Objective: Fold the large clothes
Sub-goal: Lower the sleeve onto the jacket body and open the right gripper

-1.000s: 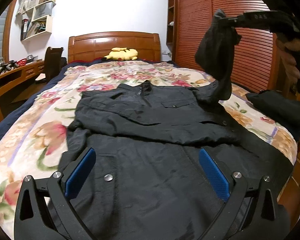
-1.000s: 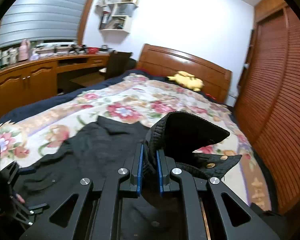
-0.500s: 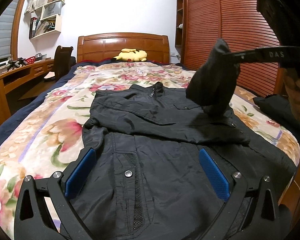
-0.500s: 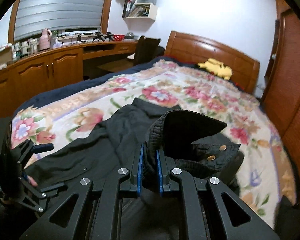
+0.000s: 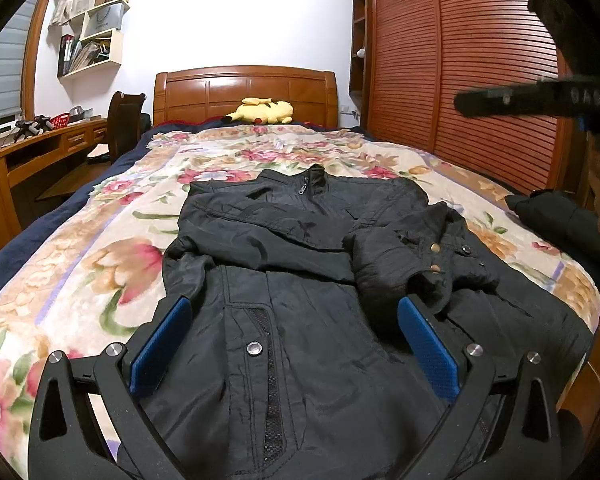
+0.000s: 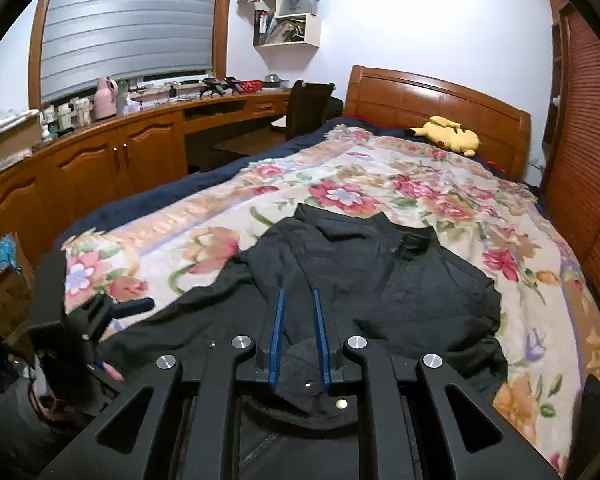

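Observation:
A black jacket [image 5: 300,240] lies front up on the floral bedspread [image 5: 100,260], collar toward the headboard. Its right sleeve [image 5: 420,256] is folded in over the chest, brass snaps showing on the cuff. My left gripper [image 5: 292,308] hovers open over the jacket's lower front, blue pads wide apart, nothing between them. In the right wrist view my right gripper [image 6: 298,294] hangs above the jacket [image 6: 400,280] with its jaws opening and a narrow gap between them. The cuff [image 6: 312,396] lies loose beneath it, untouched. From the left wrist view the right gripper [image 5: 500,100] is up at the right, empty.
A yellow plush toy [image 5: 262,110] rests by the wooden headboard. Slatted wardrobe doors [image 5: 480,80] run along the bed's right side. Another dark garment [image 5: 560,224] sits at the bed's right edge. A desk and chair [image 5: 124,120] stand to the left.
The right gripper carried the hanging sleeve inward over the jacket, lowered it and let it go. The sleeve now lies on the jacket's chest; the left gripper stayed open.

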Available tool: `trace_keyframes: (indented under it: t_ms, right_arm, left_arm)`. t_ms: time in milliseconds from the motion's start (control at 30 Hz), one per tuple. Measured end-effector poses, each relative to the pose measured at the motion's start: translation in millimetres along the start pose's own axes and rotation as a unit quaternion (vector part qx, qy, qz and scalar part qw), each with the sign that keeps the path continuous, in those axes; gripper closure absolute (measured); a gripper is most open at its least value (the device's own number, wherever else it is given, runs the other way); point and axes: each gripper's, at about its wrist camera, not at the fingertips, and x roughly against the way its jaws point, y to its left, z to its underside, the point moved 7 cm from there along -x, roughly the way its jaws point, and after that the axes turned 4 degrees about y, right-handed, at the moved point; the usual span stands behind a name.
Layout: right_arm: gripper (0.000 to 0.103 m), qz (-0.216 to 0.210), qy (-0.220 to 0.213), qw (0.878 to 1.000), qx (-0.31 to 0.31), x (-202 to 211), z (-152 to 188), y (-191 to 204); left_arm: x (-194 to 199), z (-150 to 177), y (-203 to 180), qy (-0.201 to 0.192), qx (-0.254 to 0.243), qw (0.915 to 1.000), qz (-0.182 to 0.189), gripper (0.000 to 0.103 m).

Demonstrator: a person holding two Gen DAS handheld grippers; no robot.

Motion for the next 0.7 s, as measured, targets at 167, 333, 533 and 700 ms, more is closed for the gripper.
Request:
trace_keyframes:
  t_ms: [167,333,533,700]
  right_arm:
    - [0.088,0.032,0.024,0.999,-0.007,-23,28,-6]
    - [0.083,0.046,0.064,0.996,-0.032,-52,53,-19]
    - [0.052,0.054,0.112,0.990,-0.070,-93,75,-28]
    - [0.052,0.044,0.135,0.986,-0.092,-123,80,-23]
  left_arm:
    - [1,1,0,-0.001,-0.001,1.0000,0.000,0.000]
    - [1,1,0,-0.001,-0.001,1.0000,0.000,0.000]
    - [0,1,0,-0.001,-0.002,1.0000,-0.001,0.000]
    - [0,2,1,0.000,-0.001,1.0000,-0.002,0.000]
